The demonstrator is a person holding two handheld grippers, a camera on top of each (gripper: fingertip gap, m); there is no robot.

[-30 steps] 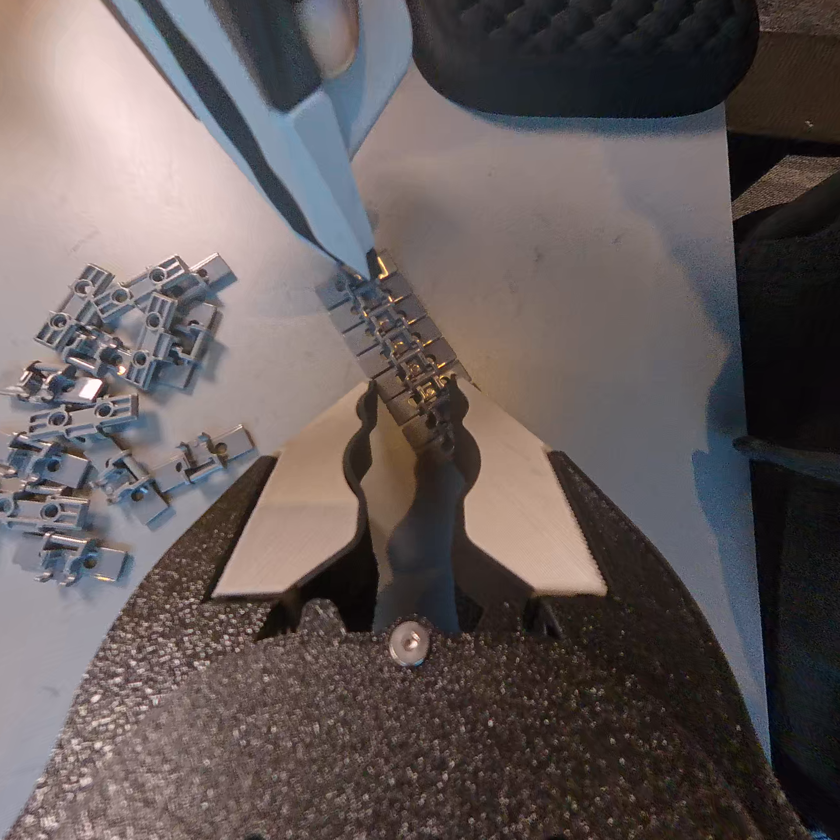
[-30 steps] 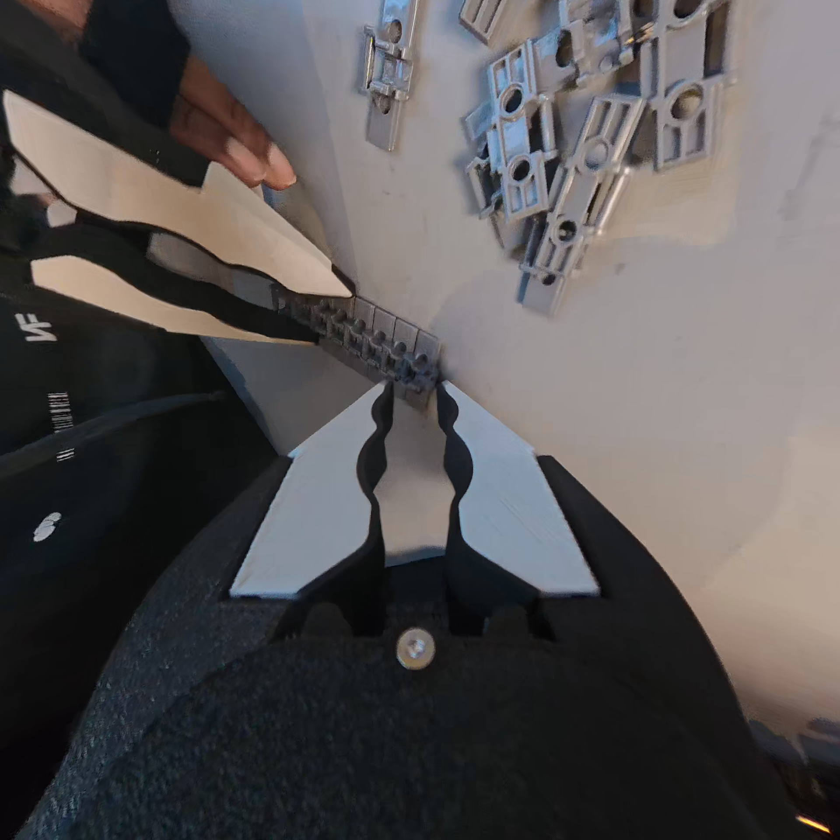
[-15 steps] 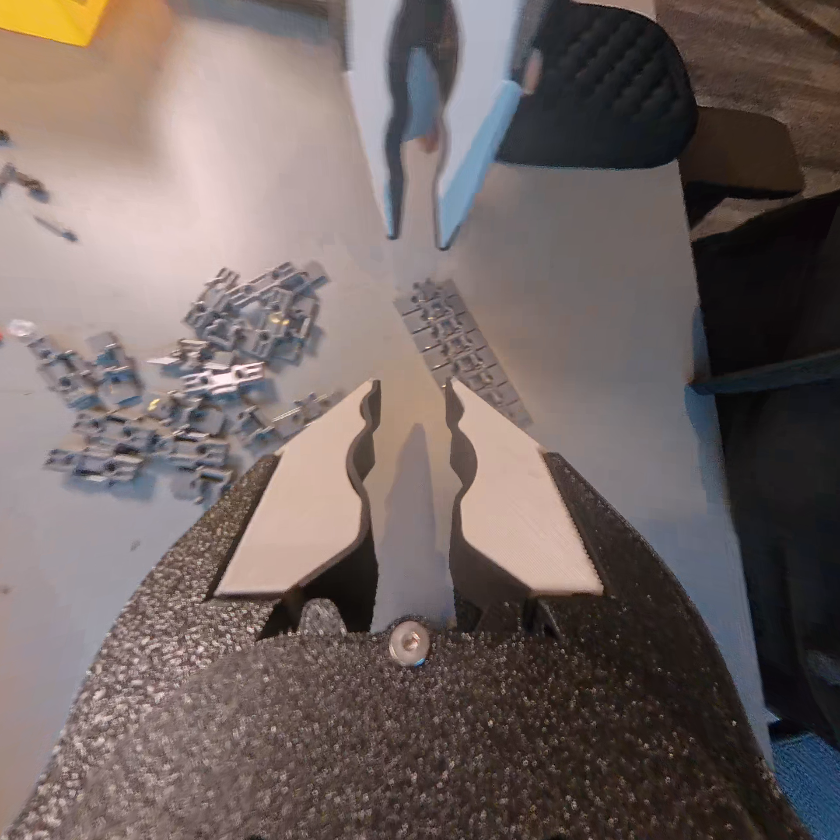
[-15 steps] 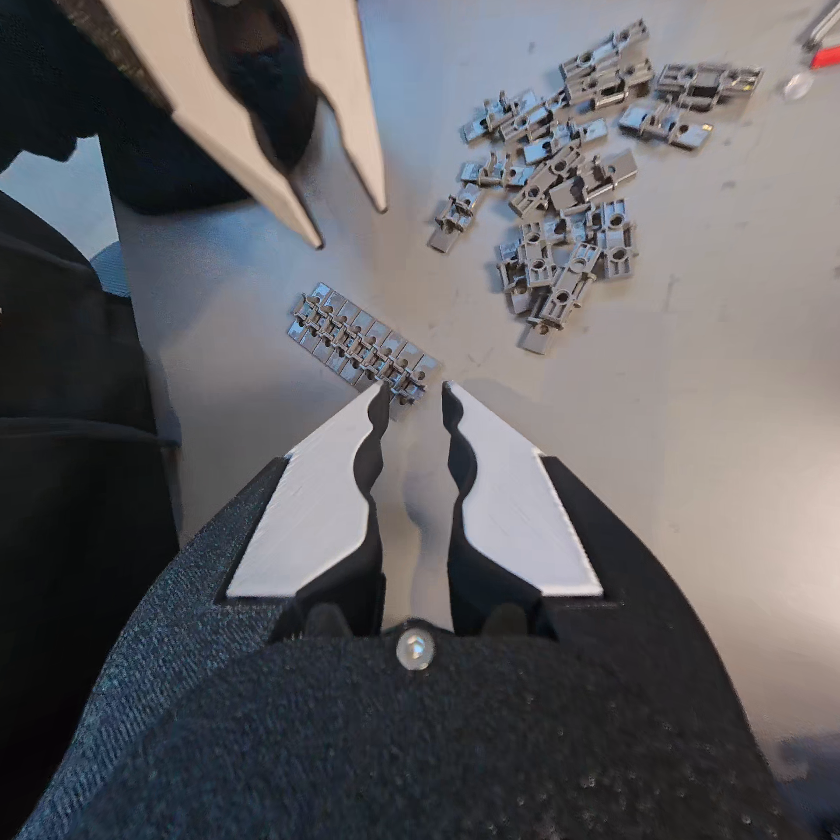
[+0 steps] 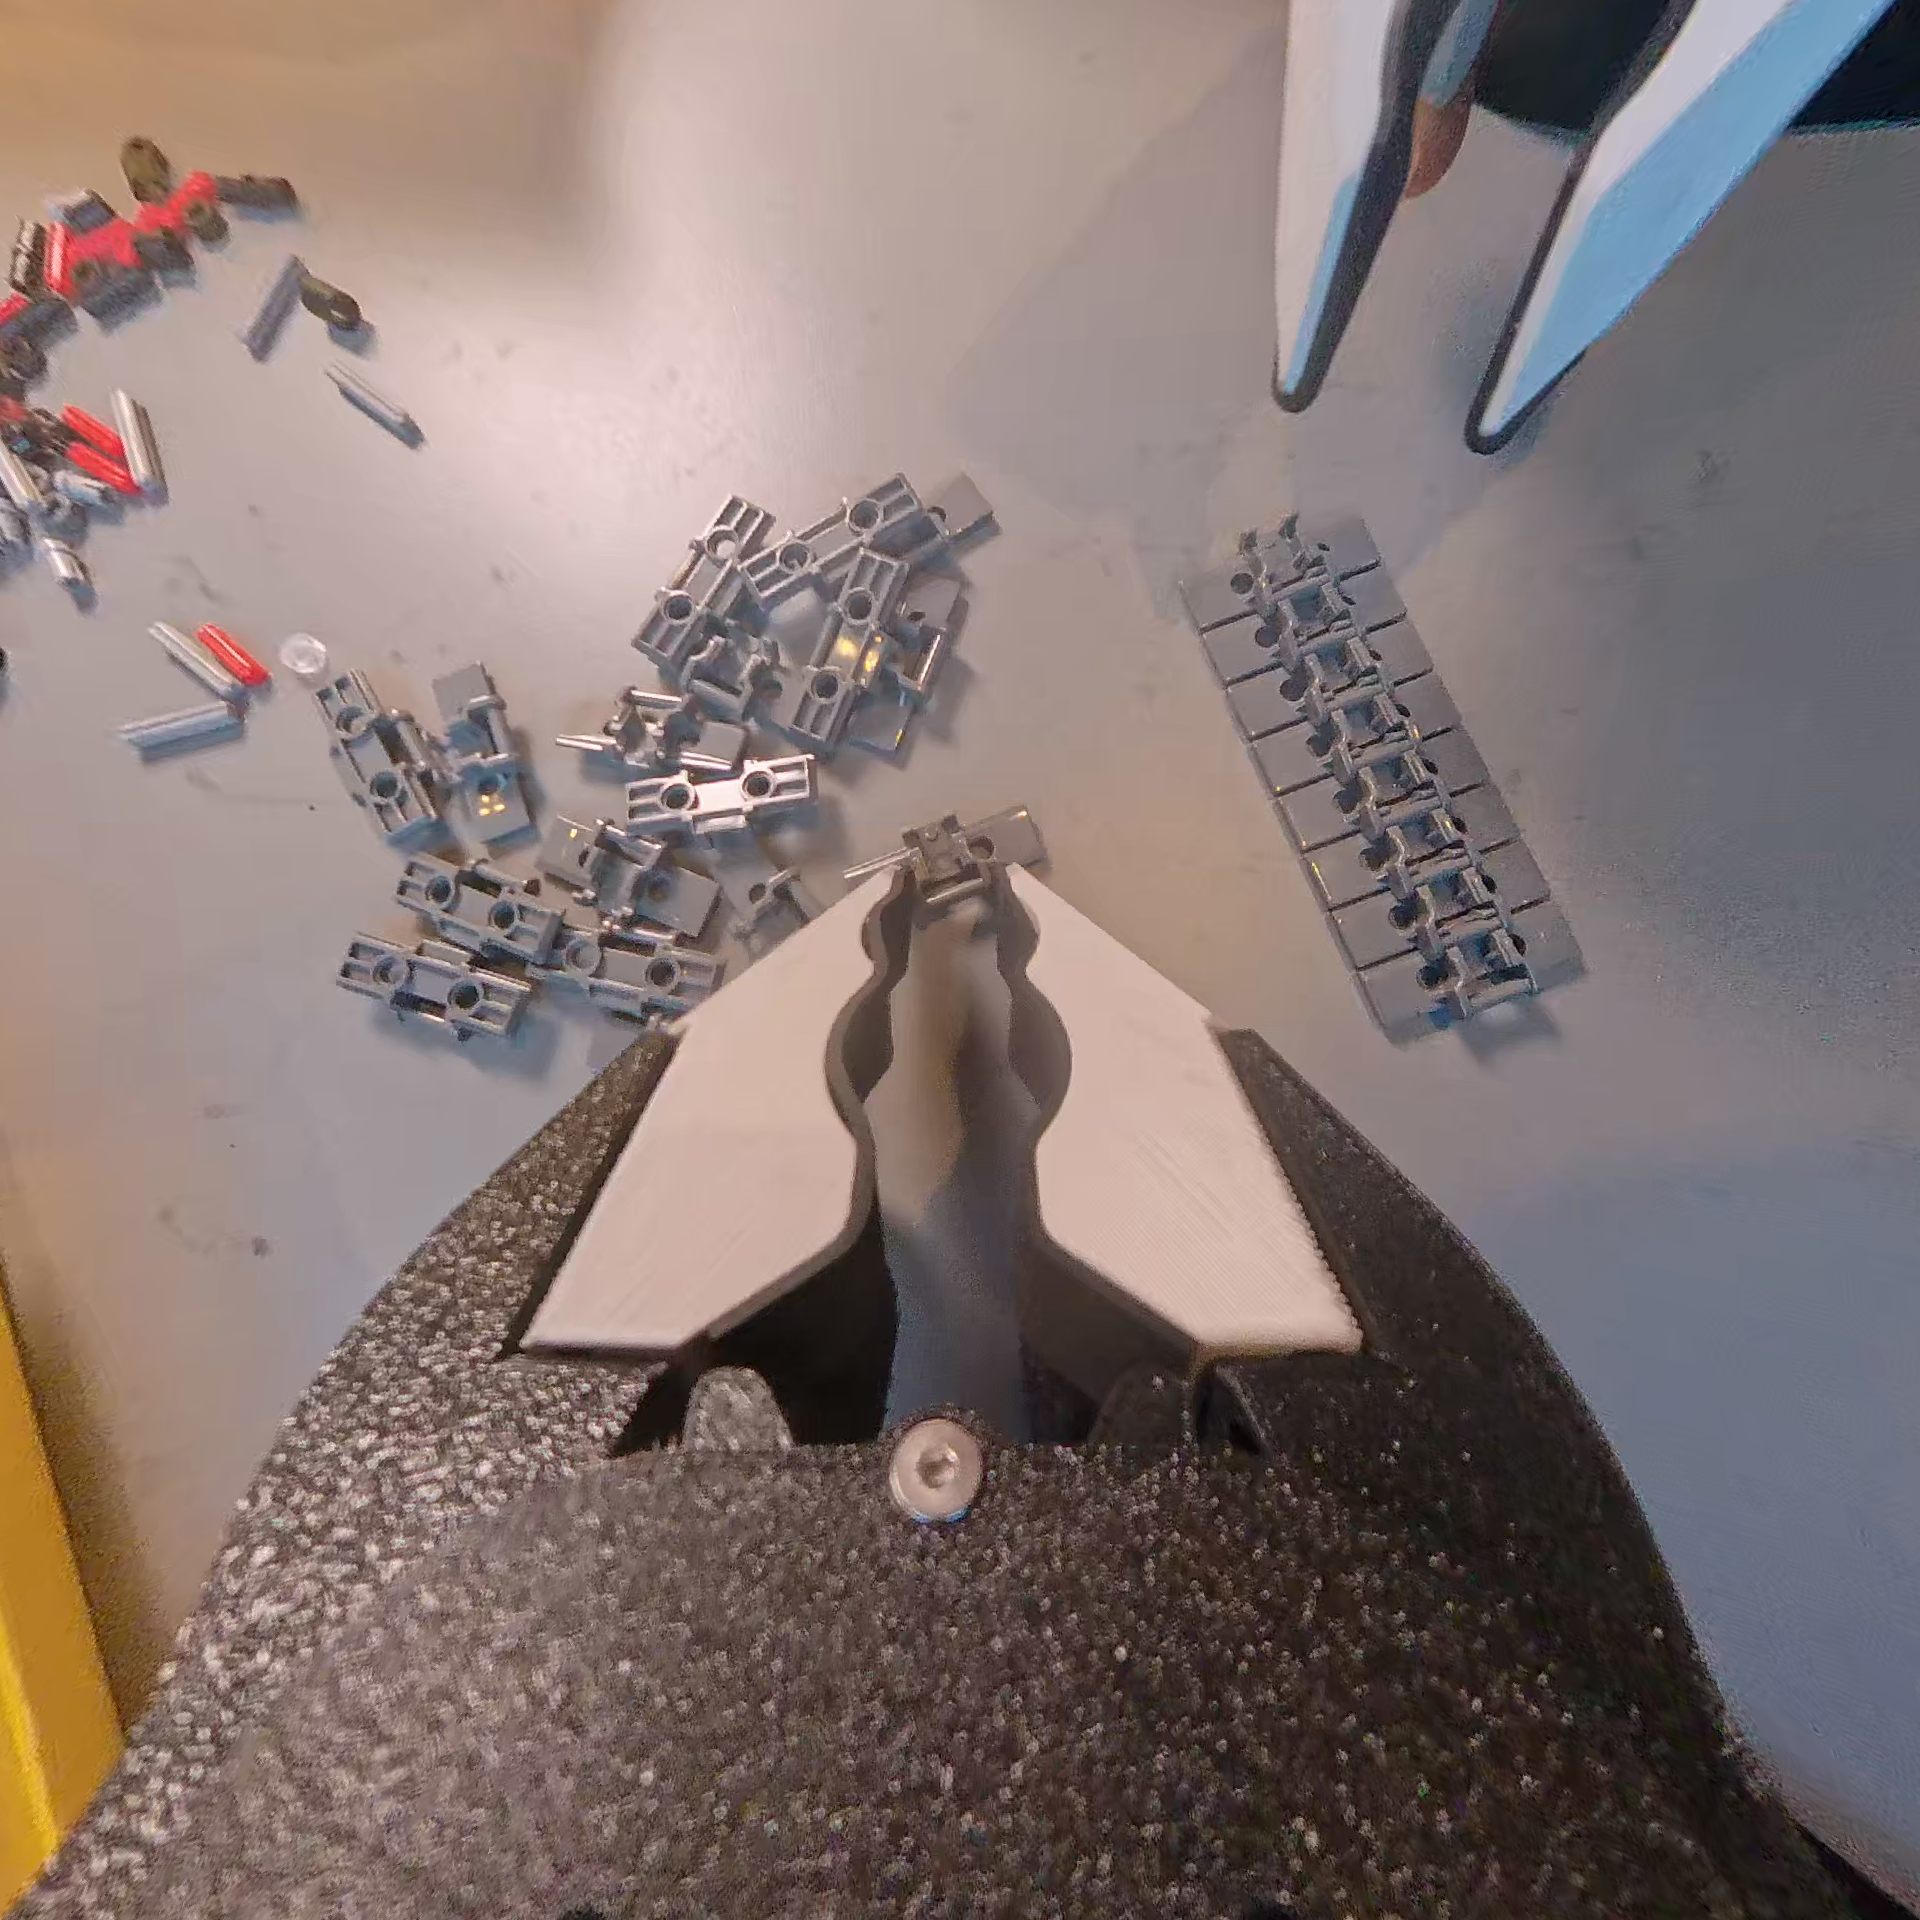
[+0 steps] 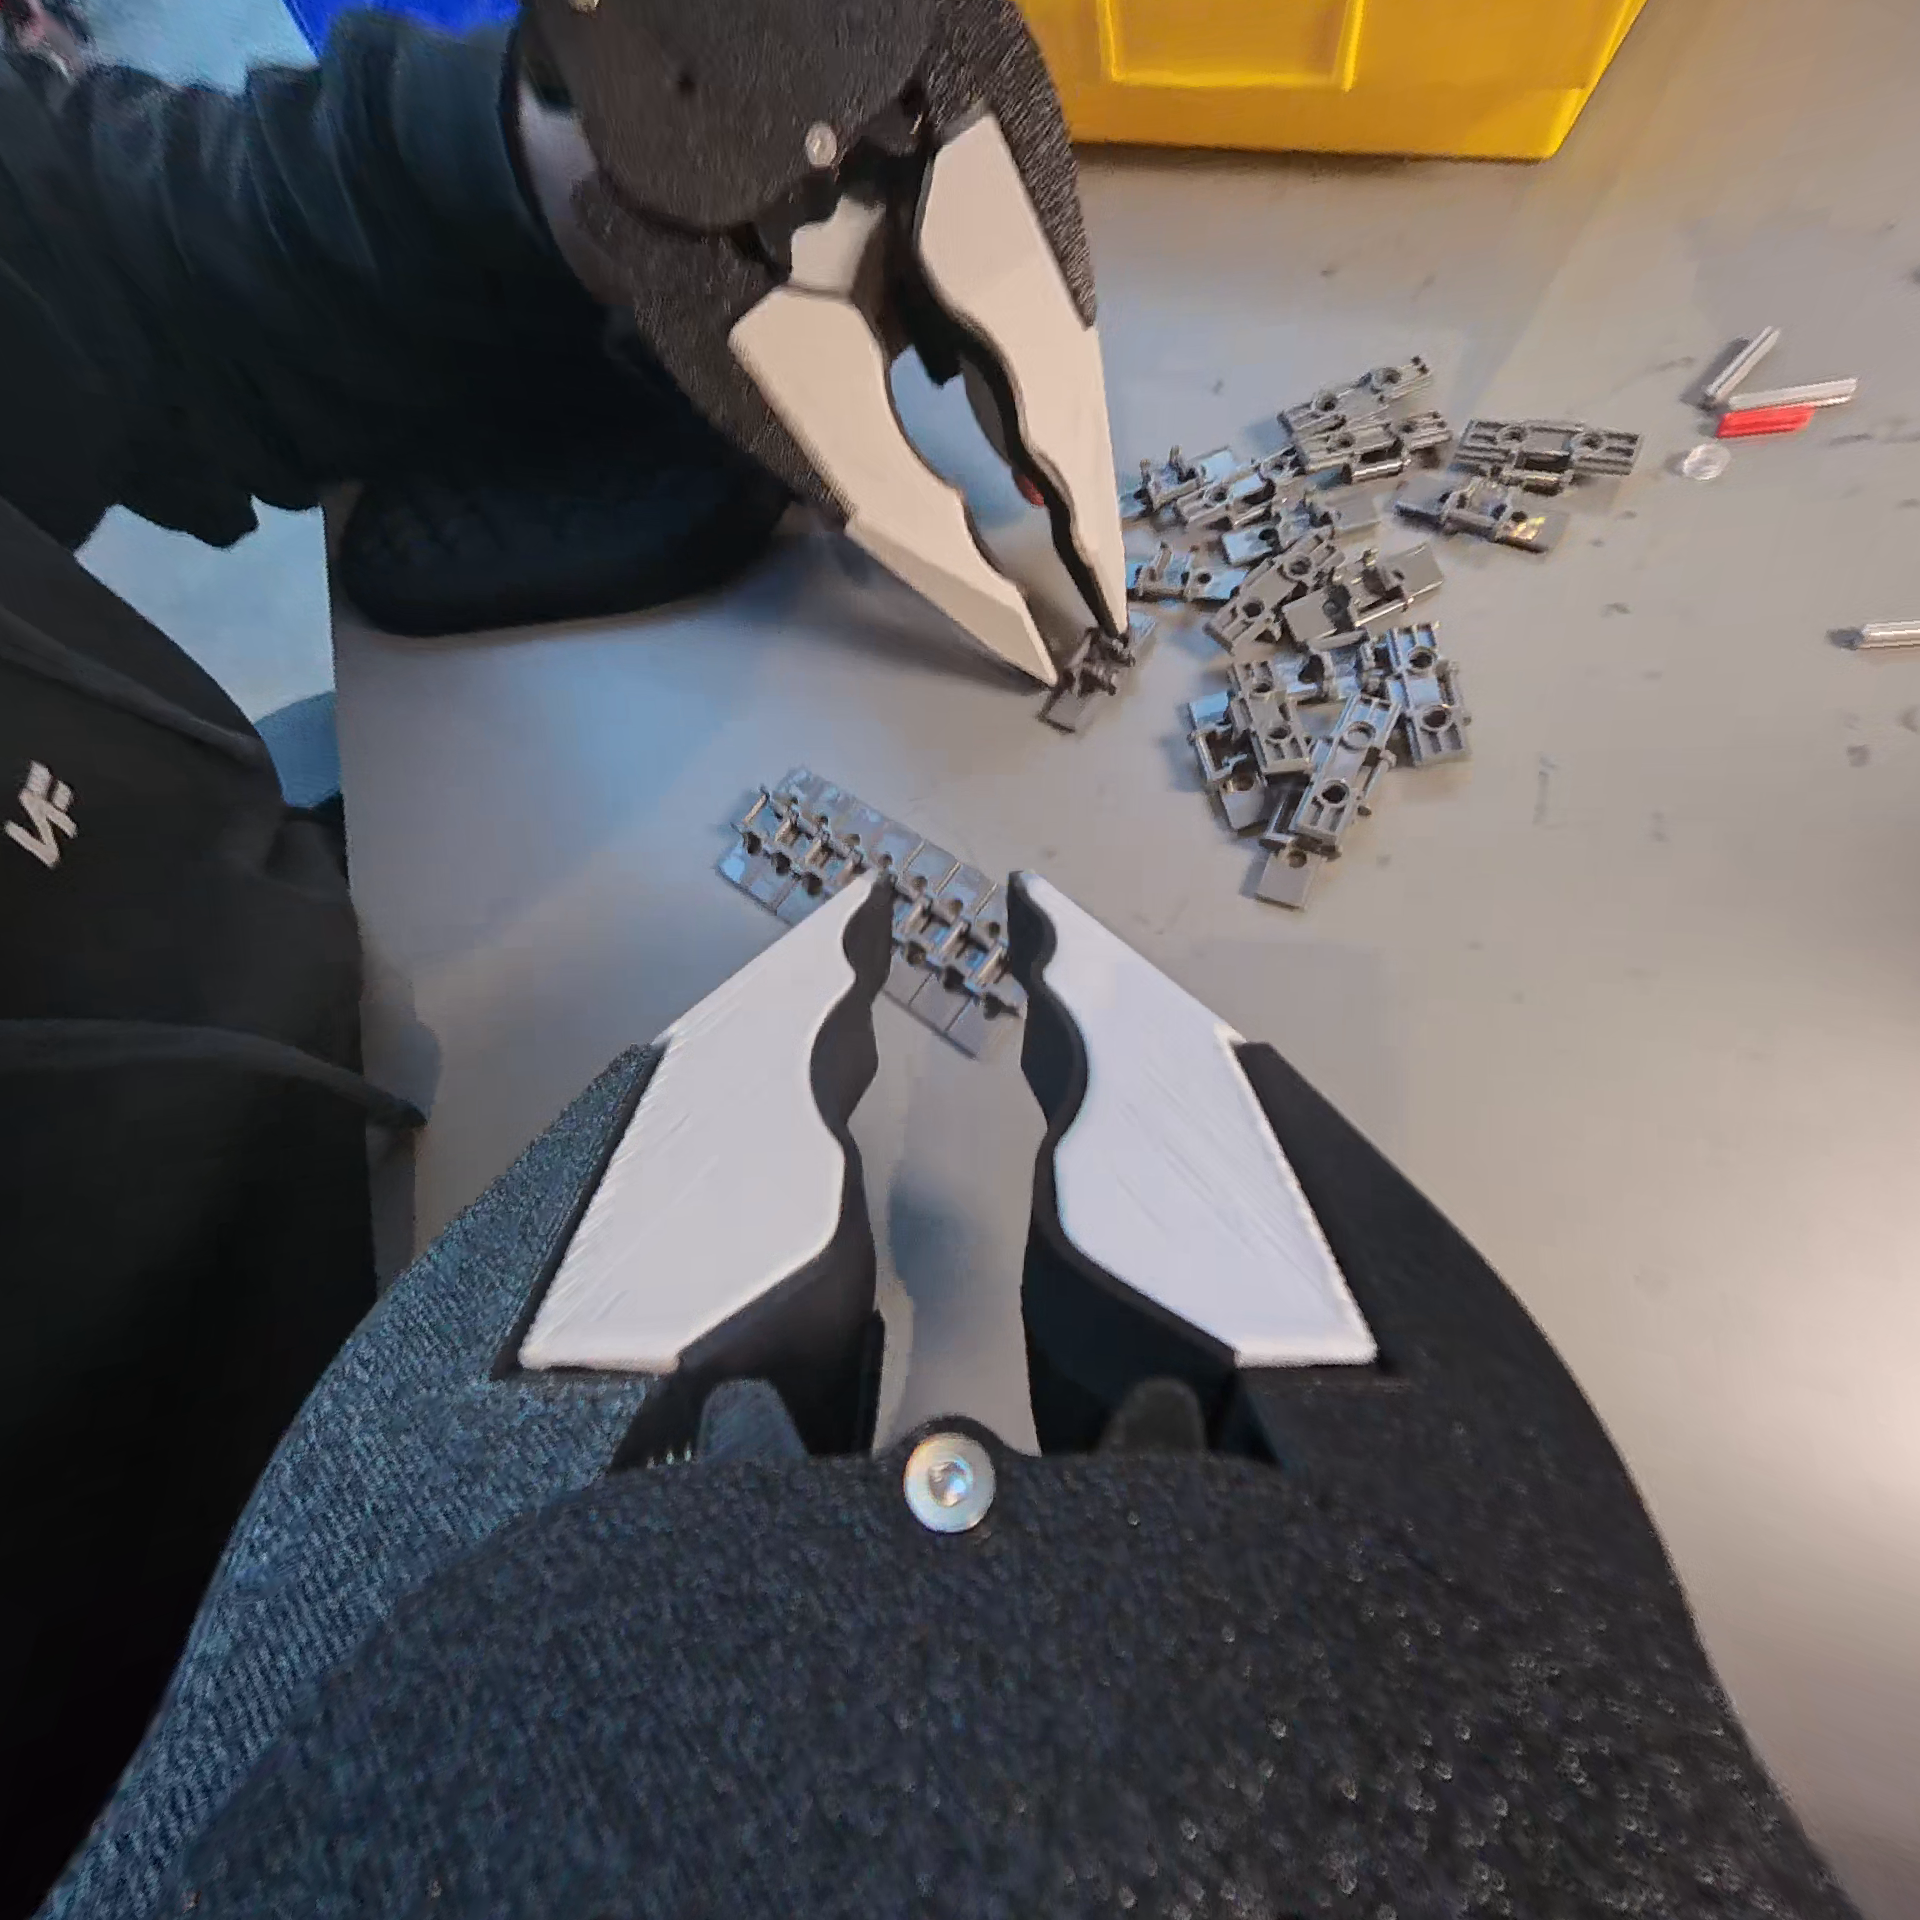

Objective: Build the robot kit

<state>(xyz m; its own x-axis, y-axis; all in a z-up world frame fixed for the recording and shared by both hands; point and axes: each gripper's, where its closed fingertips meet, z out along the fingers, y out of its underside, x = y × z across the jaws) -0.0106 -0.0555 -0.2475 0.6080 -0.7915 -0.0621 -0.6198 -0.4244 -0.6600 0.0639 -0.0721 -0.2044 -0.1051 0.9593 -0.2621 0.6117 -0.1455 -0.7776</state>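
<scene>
Pinching one grey link (image 5: 951,854) in my left tongs (image 5: 954,883) at the loose pile's (image 5: 675,769) five o'clock edge; my right tongs (image 6: 948,891) hang parted above the one joined strip (image 6: 883,894).

Only marking: small white logo print on black fabric garment (image 6: 42,826), 9 o'clock edge of right wrist view, partly cropped, unreadable.

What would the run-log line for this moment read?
left gripper: shut on link at pile edge | right gripper: open, over strip | table: grey
</scene>
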